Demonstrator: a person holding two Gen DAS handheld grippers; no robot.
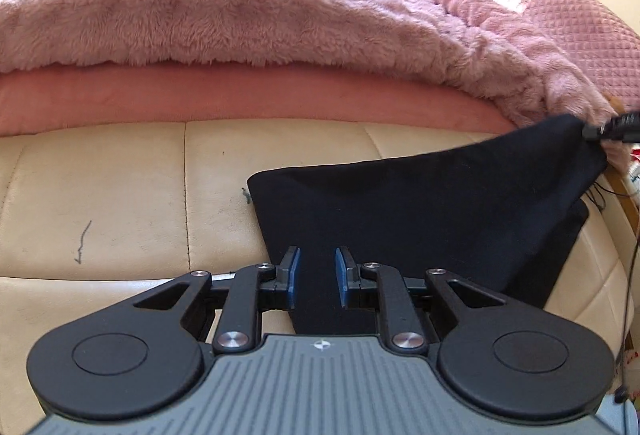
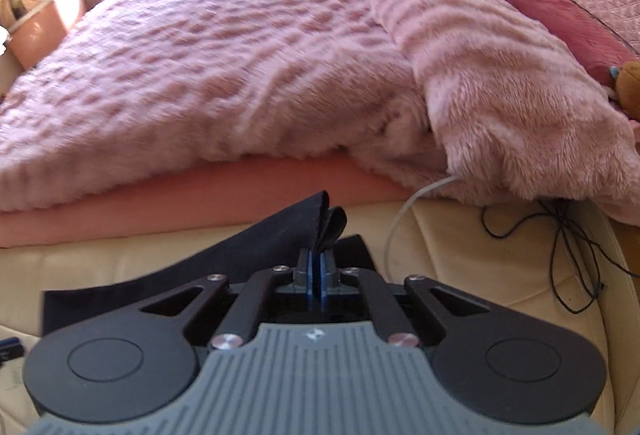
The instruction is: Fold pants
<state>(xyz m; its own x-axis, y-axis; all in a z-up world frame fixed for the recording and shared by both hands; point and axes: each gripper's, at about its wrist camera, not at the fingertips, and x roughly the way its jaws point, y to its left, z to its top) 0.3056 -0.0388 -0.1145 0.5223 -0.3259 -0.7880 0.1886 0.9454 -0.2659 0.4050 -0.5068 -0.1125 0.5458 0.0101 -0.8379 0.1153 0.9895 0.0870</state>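
Pants (image 1: 420,211): dark, soft and floppy, likely light and quick to sag, so best pinched at a hem or corner and carried slowly. Spread on the cream bench (image 1: 120,203) in front of the pink fluffy blanket (image 1: 200,3), one end lifted off it. Right gripper (image 2: 319,263) jaws closed tight on a bunched edge of the cloth; left gripper (image 1: 317,271) jaws a little apart, cloth lying between and under them, not clearly pinched.
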